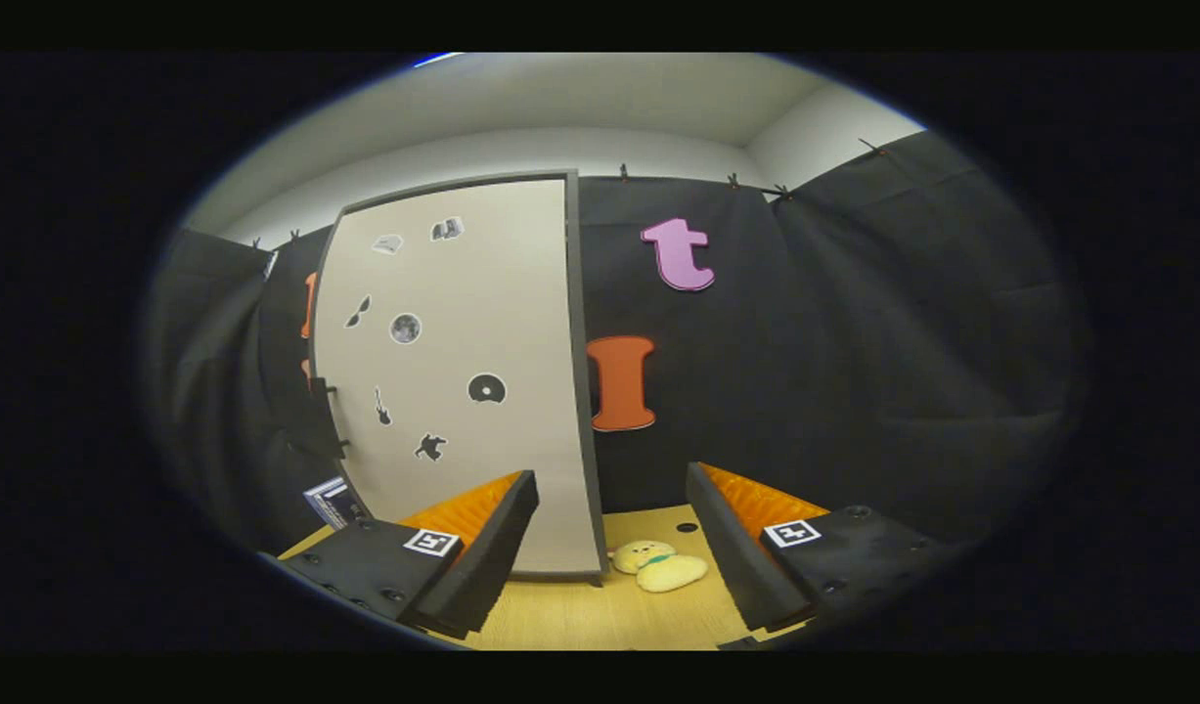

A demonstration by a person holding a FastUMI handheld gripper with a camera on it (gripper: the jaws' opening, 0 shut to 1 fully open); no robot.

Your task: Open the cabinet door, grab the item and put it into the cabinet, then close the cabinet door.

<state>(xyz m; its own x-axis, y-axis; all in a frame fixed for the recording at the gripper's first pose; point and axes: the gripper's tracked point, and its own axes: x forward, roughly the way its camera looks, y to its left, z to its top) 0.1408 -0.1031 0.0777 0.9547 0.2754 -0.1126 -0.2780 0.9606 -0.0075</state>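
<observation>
Yellow plush toy (658, 566) lies on the wooden worktop (600, 616) just ahead of the gripper (611, 533), fingers spread apart and empty, beside the cabinet (463, 372), seemingly closed.

I see a light wooden tabletop (600, 611) under everything, with a small dark hole (687, 527) in it near the black cloth wall (854, 372). Clips (732, 180) pin that cloth along its top edge. Above it there is pale wall and ceiling (580, 108). A small printed box (333, 501) sits at the left.
</observation>
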